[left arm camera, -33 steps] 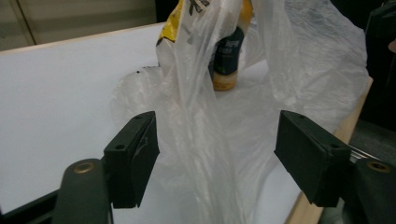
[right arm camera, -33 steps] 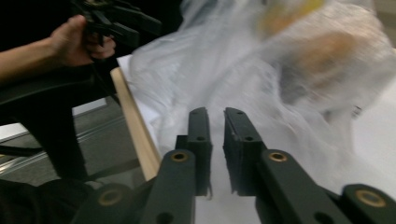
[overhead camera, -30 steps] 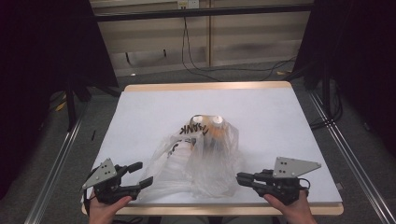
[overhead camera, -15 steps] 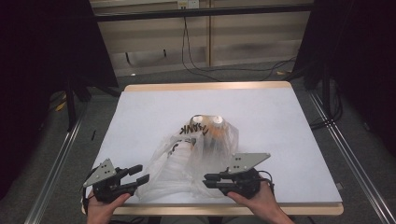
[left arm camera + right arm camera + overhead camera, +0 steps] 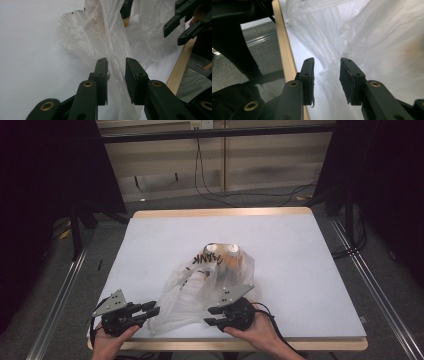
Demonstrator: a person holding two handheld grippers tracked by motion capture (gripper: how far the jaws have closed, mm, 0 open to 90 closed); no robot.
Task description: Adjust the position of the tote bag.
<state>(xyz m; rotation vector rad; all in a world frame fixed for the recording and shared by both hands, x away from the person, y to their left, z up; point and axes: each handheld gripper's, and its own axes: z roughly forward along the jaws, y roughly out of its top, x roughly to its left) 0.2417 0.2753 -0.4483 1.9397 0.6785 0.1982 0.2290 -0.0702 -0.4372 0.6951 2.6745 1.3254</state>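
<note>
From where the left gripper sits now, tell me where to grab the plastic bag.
Grip the raised fold of the plastic bag standing just ahead of the left gripper, coming in level from the near table edge. That thin ridge stands upright between the open jaws, which have just been closing; elsewhere the film lies flat on the table.

**Crumpled clear bag on the table's near half**

A thin, see-through plastic bag (image 5: 200, 290) lies slumped and wrinkled, its loose mouth spread toward the table's near edge. Black lettering marks its far end, where pale, perhaps orange-tinged contents bulge inside.
</note>
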